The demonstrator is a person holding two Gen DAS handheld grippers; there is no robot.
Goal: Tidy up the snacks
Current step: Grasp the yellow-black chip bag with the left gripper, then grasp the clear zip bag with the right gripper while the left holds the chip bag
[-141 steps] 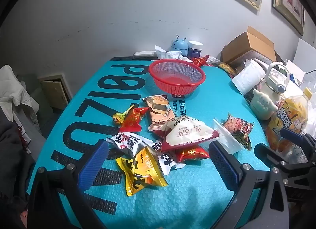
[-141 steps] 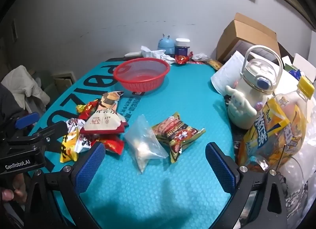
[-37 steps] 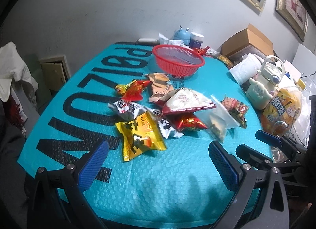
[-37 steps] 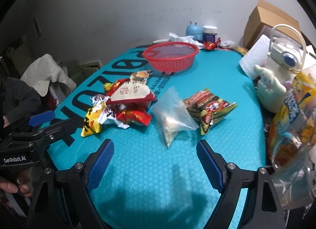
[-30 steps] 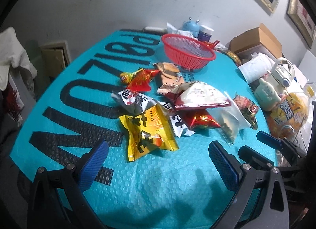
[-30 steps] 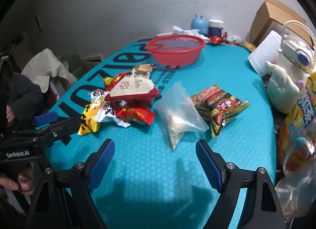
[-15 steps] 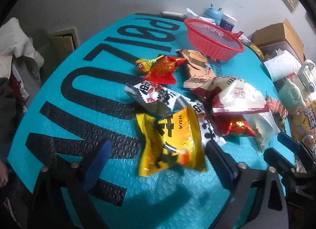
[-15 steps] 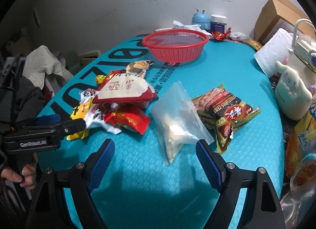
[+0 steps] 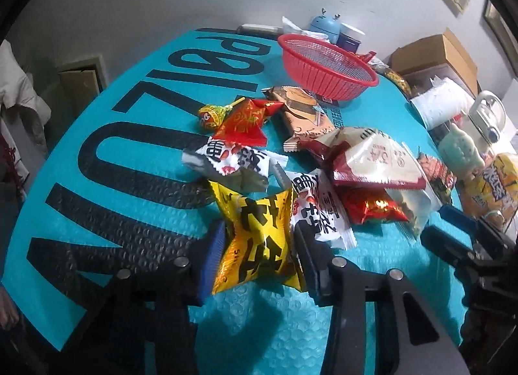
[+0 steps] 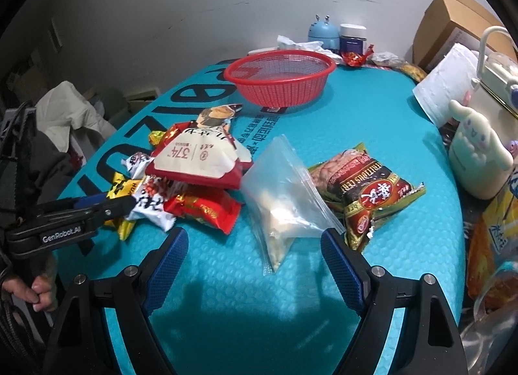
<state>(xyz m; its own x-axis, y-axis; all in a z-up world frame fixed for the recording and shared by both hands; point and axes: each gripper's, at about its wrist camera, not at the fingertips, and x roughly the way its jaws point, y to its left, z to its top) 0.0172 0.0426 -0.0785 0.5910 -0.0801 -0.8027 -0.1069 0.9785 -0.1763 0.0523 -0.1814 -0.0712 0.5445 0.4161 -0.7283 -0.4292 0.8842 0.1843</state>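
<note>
Because the crinkly yellow foil snack packet [image 9: 259,239] lies nearest the table's near edge, the left gripper [image 9: 257,255] is closing its jaws onto it, presumably for the red mesh basket [image 9: 327,67] near the far edge, while the right gripper [image 10: 255,261] hovers wide and empty.

Yellow packet [image 9: 259,242] with black characters, red mesh basket [image 9: 327,67], teal mat [image 9: 129,180] lettered black.

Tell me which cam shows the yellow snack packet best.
Left wrist: the yellow snack packet fills the centre, pinched between the closing left gripper fingers. Right wrist shows only a yellow sliver behind that gripper.
</note>
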